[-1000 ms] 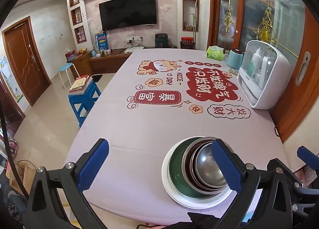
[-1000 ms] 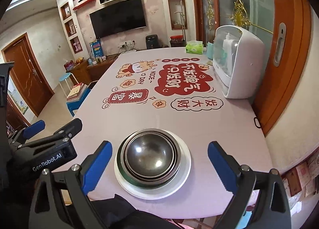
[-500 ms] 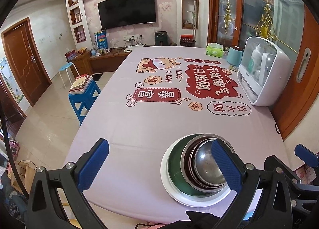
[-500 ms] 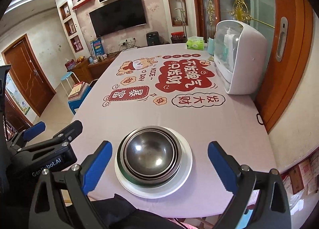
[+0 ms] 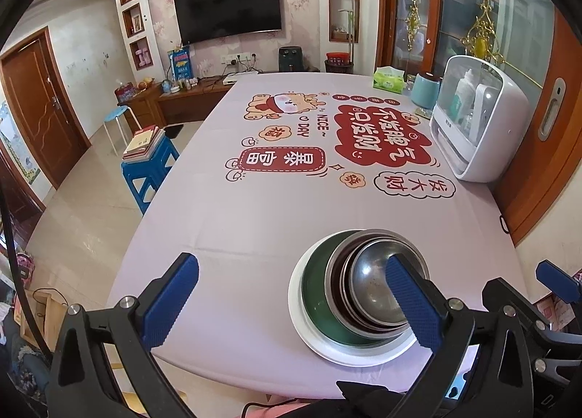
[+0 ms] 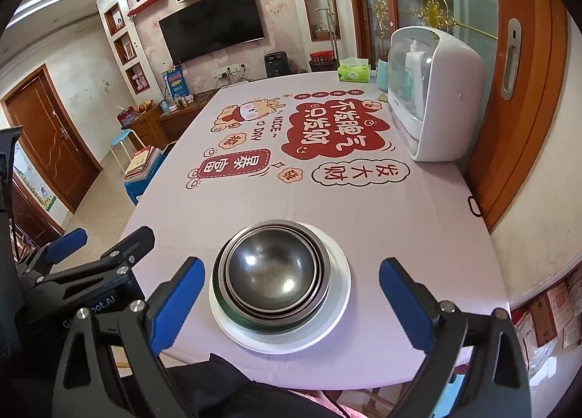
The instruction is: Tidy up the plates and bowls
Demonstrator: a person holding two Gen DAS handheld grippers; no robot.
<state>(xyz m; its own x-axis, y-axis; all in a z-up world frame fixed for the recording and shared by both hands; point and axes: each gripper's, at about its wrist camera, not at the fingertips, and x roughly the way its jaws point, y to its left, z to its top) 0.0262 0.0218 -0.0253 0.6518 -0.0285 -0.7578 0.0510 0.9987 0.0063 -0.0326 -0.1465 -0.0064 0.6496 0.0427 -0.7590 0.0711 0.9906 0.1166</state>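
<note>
A stack of nested steel bowls sits on a white plate near the front edge of the table; the outermost bowl is dark green. My right gripper is open, held back from the stack, which shows between its blue fingers. My left gripper is open too, to the left of the stack, and its right finger overlaps the bowls in view. Neither gripper holds anything. The left gripper also shows in the right wrist view, and the right gripper's blue fingertip in the left wrist view.
The table wears a pale pink cloth with red printed characters. A white countertop appliance stands at the right edge, with a teal canister and a green tissue box behind it. A blue stool with books stands left of the table.
Both grippers have drawn back slightly from the table and risen a little; the stack of bowls and plate has stayed in place.
</note>
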